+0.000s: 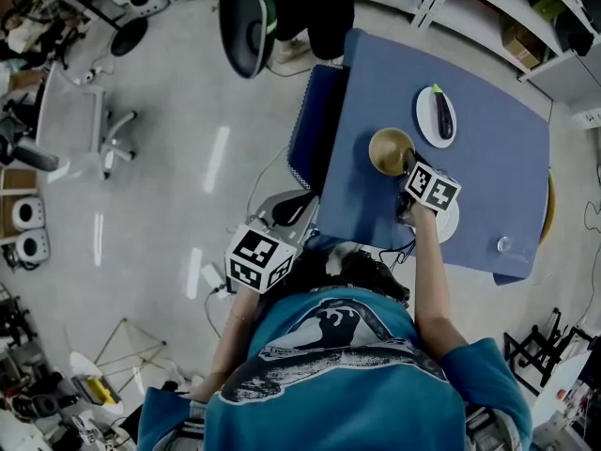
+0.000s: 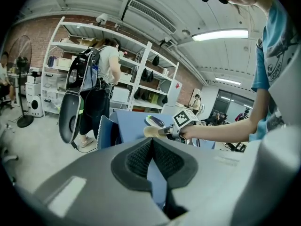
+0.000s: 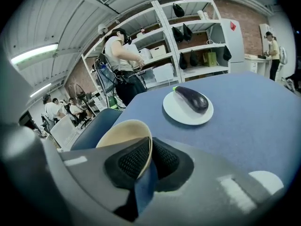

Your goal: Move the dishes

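A tan bowl (image 1: 390, 149) sits on the blue table (image 1: 488, 167), and my right gripper (image 1: 411, 167) is shut on its near rim. In the right gripper view the bowl's rim (image 3: 123, 134) is pinched between the two black pads of that gripper (image 3: 149, 142). Beyond it, a white plate (image 3: 181, 113) carries a dark eggplant (image 3: 192, 99). A second white plate (image 1: 448, 225) lies under my right hand. My left gripper (image 1: 282, 216) hangs off the table's left side, shut with nothing in it (image 2: 151, 142); its view shows the bowl (image 2: 151, 132) from the side.
A blue chair (image 1: 310, 125) stands at the table's left edge. A person with a backpack (image 2: 91, 86) stands at the far end by white shelves (image 2: 51, 69). A small clear object (image 1: 504, 244) lies near the table's right front corner. A cable runs across the grey floor (image 1: 188, 158).
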Demonstrator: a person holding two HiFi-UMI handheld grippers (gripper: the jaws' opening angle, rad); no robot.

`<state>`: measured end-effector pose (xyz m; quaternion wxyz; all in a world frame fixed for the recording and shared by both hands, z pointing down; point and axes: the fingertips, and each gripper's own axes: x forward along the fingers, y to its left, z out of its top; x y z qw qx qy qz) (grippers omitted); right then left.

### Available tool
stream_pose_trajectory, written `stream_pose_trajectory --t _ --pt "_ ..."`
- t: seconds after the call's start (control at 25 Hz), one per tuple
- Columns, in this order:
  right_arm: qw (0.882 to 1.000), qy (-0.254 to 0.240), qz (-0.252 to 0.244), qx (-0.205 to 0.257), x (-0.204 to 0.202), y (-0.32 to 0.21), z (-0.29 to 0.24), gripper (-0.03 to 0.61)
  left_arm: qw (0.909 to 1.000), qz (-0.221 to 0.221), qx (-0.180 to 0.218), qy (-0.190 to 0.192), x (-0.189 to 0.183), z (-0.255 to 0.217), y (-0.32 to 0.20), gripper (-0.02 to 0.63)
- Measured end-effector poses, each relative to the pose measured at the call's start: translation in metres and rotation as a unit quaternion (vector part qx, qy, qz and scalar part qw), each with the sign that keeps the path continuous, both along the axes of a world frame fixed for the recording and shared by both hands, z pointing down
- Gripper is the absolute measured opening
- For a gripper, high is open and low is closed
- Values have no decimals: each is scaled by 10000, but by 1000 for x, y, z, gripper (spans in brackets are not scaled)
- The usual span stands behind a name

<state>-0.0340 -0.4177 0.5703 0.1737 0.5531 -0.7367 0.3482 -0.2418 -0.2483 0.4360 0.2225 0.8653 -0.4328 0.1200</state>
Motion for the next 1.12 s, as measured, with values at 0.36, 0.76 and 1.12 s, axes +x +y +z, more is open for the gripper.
stream_pose_trajectory --t 0.36,0.76,1.12 --pt "9995 -95 36 309 2 14 -20 169 9991 415 -32 -13 8 4 -2 12" --pt "9981 -76 -19 613 2 64 -47 172 9948 1007 -134 -31 18 14 8 12" --pt "9976 -29 -62 685 -2 113 -58 172 9870 1582 -276 25 39 25 9 12"
